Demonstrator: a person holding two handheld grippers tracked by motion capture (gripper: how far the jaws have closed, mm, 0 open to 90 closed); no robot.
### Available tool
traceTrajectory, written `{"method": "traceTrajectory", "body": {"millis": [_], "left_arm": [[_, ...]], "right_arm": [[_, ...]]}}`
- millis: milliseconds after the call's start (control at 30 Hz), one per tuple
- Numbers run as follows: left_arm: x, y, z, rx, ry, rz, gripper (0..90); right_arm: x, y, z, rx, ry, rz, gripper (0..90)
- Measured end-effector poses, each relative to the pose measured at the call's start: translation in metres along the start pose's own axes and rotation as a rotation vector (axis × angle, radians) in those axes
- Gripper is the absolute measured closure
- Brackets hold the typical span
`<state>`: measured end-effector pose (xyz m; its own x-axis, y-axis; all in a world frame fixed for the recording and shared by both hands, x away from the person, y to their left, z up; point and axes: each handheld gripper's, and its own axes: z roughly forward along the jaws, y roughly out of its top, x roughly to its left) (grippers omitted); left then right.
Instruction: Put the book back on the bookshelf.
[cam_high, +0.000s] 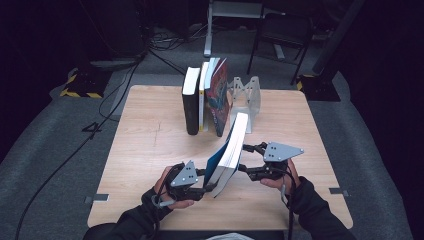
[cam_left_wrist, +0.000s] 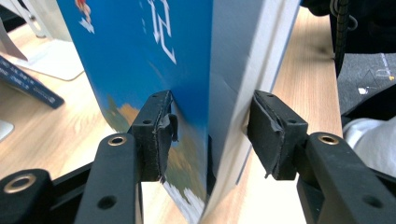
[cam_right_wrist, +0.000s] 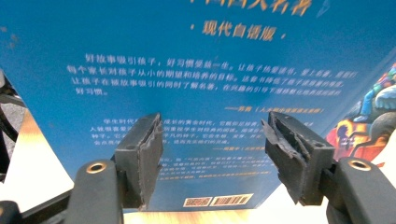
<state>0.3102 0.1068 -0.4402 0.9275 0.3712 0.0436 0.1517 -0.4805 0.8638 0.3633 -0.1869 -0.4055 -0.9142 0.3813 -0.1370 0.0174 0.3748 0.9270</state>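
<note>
1. The left gripper (cam_high: 206, 188) straddles the spine end of the blue book (cam_high: 229, 152), jaws parted and slack; only the right pad (cam_left_wrist: 273, 135) grazes the cover.
2. The right gripper (cam_high: 246, 157) faces the back cover, jaws apart, clasping nothing; likely it steadies the book.
3. The book stands tilted on the table (cam_high: 150, 150), between both tongs, near the edge.
4. Beyond it, a row of upright books (cam_high: 205, 95) leans by a metal bookend (cam_high: 248, 95), probably where it belongs.

Dim room is seen: wooden table (cam_high: 150, 150) set on grey carpet (cam_high: 55, 150), black chair (cam_high: 282, 30) and cables (cam_high: 170, 40) left behind it in shadow.
</note>
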Motion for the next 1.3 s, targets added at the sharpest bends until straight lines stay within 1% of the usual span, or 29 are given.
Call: {"method": "traceTrajectory", "body": {"millis": [33,100,133,167,200,267,333,400,467,667,700,733,800,867,933,1000,1033,1067,1100,1133,1233,1300], "left_arm": [[-0.003,-0.001,0.0,0.007,-0.004,0.001,48.4],[-0.007,-0.002,0.002,0.022,0.001,0.009,45.5],[-0.01,-0.002,0.004,0.02,0.009,-0.002,43.2],[-0.01,-0.002,0.004,0.02,0.009,-0.002,40.3],[-0.011,-0.003,0.007,0.012,0.023,-0.031,36.9],[-0.012,-0.002,0.009,0.015,0.031,-0.034,35.5],[-0.014,-0.001,0.013,0.007,0.051,-0.043,31.1],[-0.016,-0.001,0.016,-0.029,0.085,-0.052,29.8],[-0.018,-0.002,0.02,-0.06,0.111,-0.075,28.8],[-0.02,-0.003,0.033,-0.072,0.18,-0.121,27.1],[-0.02,-0.004,0.036,-0.074,0.191,-0.136,26.6],[-0.02,-0.004,0.037,-0.072,0.202,-0.143,27.3],[-0.019,-0.005,0.039,-0.07,0.208,-0.151,28.2],[-0.017,-0.006,0.04,-0.081,0.203,-0.181,30.3],[-0.015,-0.007,0.04,-0.082,0.2,-0.182,30.9],[-0.015,-0.007,0.038,-0.079,0.203,-0.176,32.8],[-0.015,-0.007,0.036,-0.072,0.206,-0.166,34.3],[-0.015,-0.007,0.036,-0.072,0.206,-0.166,36.6],[-0.016,-0.007,0.035,-0.071,0.214,-0.152,40.2],[-0.016,-0.007,0.033,-0.068,0.221,-0.141,40.2],[-0.014,-0.008,0.025,-0.057,0.233,-0.114,48.4],[-0.01,-0.01,0.021,-0.048,0.241,-0.108,53.5]], "right_arm": [[0.001,0.0,0.001,0.003,0.001,-0.002,36.8],[0.002,-0.001,0.004,0.011,0.002,-0.006,36.8],[0.003,-0.002,0.005,0.012,0.005,-0.002,36.8],[0.003,-0.002,0.005,0.012,0.005,-0.002,36.8],[0.003,-0.004,0.008,0.017,0.006,0.005,36.4],[0.003,-0.005,0.009,0.022,0.008,0.007,36.3],[0.004,-0.006,0.012,0.029,0.003,0.008,35.5],[0.004,-0.007,0.013,0.026,0.002,0.011,35.4],[0.004,-0.009,0.015,0.019,0.007,0.025,35.3],[0.004,-0.013,0.019,0.027,0.0,0.03,34.9],[0.004,-0.013,0.02,0.028,-0.002,0.03,34.9],[0.004,-0.014,0.02,0.028,-0.002,0.028,34.9],[0.004,-0.014,0.02,0.028,-0.004,0.028,34.7],[0.005,-0.014,0.021,0.033,-0.006,0.028,34.6],[0.005,-0.015,0.021,0.038,-0.011,0.026,34.5],[0.005,-0.015,0.022,0.044,-0.015,0.023,34.1],[0.005,-0.016,0.023,0.045,-0.02,0.024,33.7],[0.005,-0.016,0.023,0.045,-0.022,0.028,33.3],[0.004,-0.017,0.024,0.047,-0.028,0.027,32.8],[0.004,-0.017,0.024,0.047,-0.028,0.027,32.8],[0.004,-0.018,0.024,0.053,-0.038,0.029,31.9],[0.002,-0.019,0.023,0.057,-0.045,0.03,31.9]]}}
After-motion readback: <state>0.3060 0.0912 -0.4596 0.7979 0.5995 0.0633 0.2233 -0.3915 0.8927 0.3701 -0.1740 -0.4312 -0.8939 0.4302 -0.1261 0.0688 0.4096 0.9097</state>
